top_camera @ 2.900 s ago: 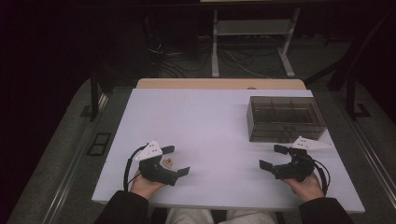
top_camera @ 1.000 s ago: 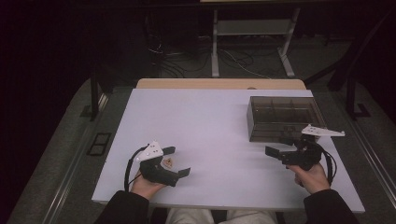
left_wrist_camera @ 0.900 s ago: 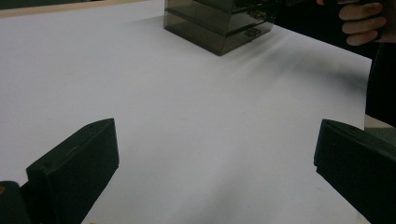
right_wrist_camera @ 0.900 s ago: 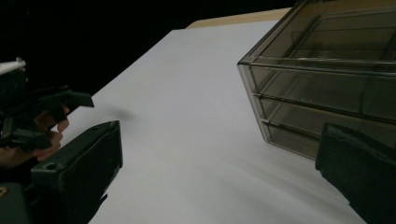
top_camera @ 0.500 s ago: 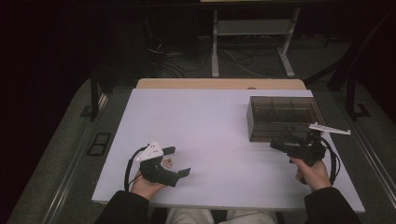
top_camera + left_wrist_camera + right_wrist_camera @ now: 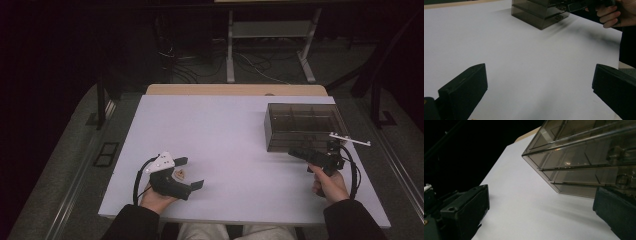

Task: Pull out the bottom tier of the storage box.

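A white tabletop (image 6: pixel 235 135) carries one smoky, see-through plastic organiser box (image 6: pixel 302 126) at its far right part, standing flat; its top shows several compartments divided by thin walls, and no contents can be made out in them. The right gripper (image 6: pixel 298 153) is held in the person's right hand (image 6: pixel 327 182) above the tabletop, just beside the near long side of the box, with its black jaws pointing left along that side. In the right gripper view the jaws stand wide apart, released and grasping nothing; the right jaw lies close under the box's lower front edge, though whether it touches the box cannot be told, and the left jaw is over bare tabletop. That view also shows horizontal seams and a small latch-like fitting on the box's front wall (image 6: pixel 584 167). The left gripper (image 6: pixel 190 172) rests at the near left part of the tabletop, held in the person's left hand (image 6: pixel 159 199), well apart from the box. Its jaws are likewise spread wide with nothing between them, as the left gripper view confirms, with bare white surface in the gap. Dark sleeves cover both forearms at the near edge.
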The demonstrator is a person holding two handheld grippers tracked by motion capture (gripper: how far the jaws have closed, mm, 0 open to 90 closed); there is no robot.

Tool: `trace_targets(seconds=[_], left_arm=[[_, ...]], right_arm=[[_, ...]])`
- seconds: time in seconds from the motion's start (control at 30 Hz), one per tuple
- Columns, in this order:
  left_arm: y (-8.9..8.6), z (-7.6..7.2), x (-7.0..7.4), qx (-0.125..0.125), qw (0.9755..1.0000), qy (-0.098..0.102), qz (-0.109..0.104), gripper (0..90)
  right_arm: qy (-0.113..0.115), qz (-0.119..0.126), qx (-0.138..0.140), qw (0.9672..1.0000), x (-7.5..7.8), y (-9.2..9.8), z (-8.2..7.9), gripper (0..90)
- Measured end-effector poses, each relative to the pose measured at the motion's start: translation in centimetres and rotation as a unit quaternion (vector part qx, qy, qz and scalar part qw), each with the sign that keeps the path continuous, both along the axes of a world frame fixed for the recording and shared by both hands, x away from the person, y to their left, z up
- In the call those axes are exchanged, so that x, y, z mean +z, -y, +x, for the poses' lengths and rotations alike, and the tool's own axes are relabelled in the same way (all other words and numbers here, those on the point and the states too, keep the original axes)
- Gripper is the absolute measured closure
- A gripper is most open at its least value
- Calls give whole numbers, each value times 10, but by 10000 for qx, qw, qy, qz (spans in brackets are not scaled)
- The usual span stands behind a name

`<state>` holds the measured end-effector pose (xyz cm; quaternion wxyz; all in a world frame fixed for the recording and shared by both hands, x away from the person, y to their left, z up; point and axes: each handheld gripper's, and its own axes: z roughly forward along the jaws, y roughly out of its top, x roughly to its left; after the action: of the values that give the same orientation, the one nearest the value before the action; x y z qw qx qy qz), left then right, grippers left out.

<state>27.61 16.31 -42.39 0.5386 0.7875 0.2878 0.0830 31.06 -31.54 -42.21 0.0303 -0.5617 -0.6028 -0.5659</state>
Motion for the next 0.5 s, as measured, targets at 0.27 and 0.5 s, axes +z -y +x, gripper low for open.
trace_targets(seconds=[0.27,0.5], left_arm=[[0,0,0,-8,10000,9,24,0],[0,0,0,-18,10000,12,16,0]], right_arm=[[-363,897,-434,9944,-15,12,4,2],[-507,1360,-838,9858,-28,21,5,2]])
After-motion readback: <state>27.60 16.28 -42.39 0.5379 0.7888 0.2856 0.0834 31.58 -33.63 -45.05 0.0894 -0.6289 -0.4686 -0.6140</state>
